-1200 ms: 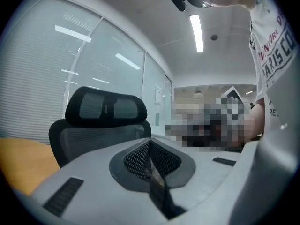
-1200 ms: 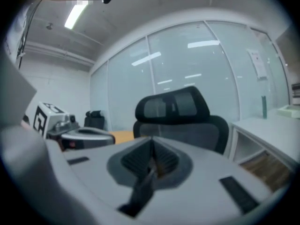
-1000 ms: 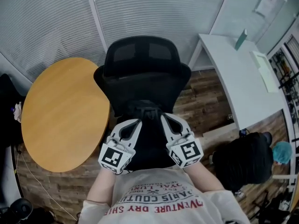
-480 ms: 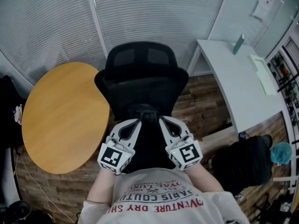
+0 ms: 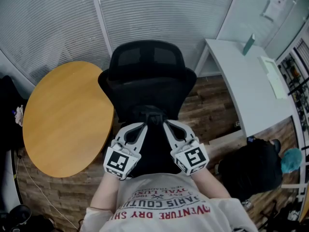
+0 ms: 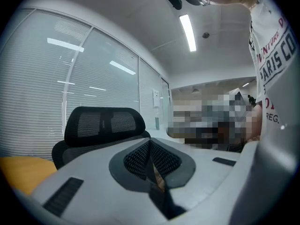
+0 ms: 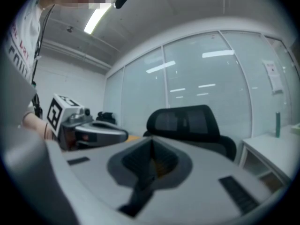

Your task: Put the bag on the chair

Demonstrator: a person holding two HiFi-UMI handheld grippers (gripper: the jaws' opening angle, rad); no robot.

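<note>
left gripper (image 6: 150, 144): grey jaws, black mesh pads pressed together | black mesh-backed office chair (image 6: 101, 125): upright beyond the jaws, left of centre | yellow-orange wooden table top (image 6: 18, 170): lower left, beside chair | white printed T-shirt (image 6: 276, 55): right edge | long ceiling strip light (image 6: 188, 32): lit

A black office chair (image 5: 147, 81) stands on wood-plank floor (image 5: 212, 105) between a round wooden table (image 5: 63, 120) and a white desk (image 5: 241, 86) — on it, a slim green container (image 5: 249, 41).
</note>
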